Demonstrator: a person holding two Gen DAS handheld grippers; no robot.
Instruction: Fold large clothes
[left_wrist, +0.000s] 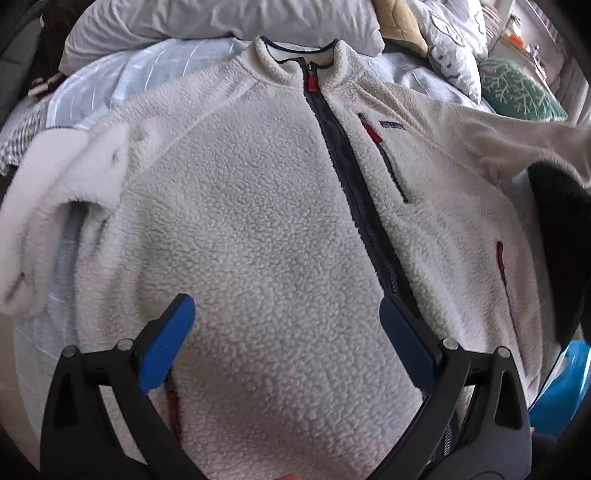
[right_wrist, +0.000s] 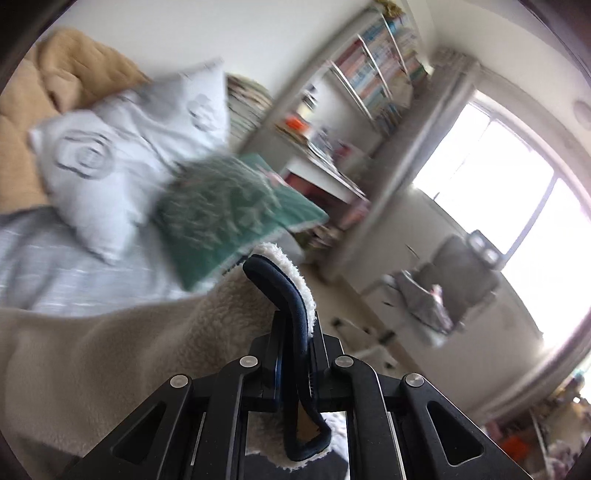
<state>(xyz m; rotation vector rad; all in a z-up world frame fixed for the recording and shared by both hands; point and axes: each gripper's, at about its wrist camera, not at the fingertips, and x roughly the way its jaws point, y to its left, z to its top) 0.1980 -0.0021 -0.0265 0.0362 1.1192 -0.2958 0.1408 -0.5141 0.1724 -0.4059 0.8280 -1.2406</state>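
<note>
A cream fleece jacket (left_wrist: 258, 206) lies face up on the bed, collar at the far side, with a dark zipper (left_wrist: 354, 177) down its front. My left gripper (left_wrist: 286, 310) is open just above the jacket's lower front, blue fingertips (left_wrist: 168, 339) spread wide, holding nothing. One sleeve (left_wrist: 48, 206) is bent over at the left. My right gripper (right_wrist: 293, 354) is shut on the navy-trimmed cuff (right_wrist: 291, 295) of the other sleeve and holds it lifted above the bed.
A light blue duvet (left_wrist: 122, 85) covers the bed under the jacket. A white pillow (right_wrist: 122, 155), a green cushion (right_wrist: 229, 214) and a tan blanket (right_wrist: 62, 70) lie at the head. Bookshelves (right_wrist: 373, 74), a desk and a window stand beyond the bed.
</note>
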